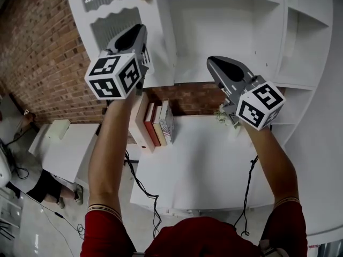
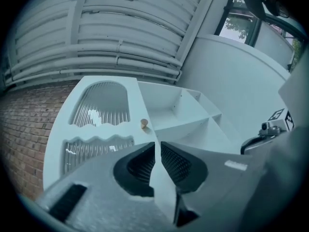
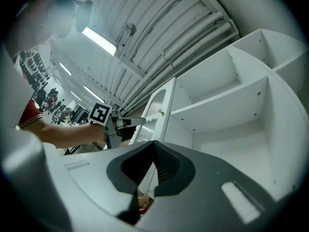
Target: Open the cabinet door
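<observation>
Door (image 2: 99, 129) edge in gap of slightly parted left gripper (image 2: 157, 144), knob (image 2: 143, 123) just beyond tips. Right gripper (image 3: 153, 143) pressed together, empty, near open shelves (image 3: 218, 108) right of door.

cabinet door (image 1: 110, 15) juts beside open shelves (image 1: 230, 33)

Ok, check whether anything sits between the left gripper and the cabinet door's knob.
Nothing visible does. The knob on the cabinet door shows just beyond the fingers of the left gripper, with only open air between them.
</observation>
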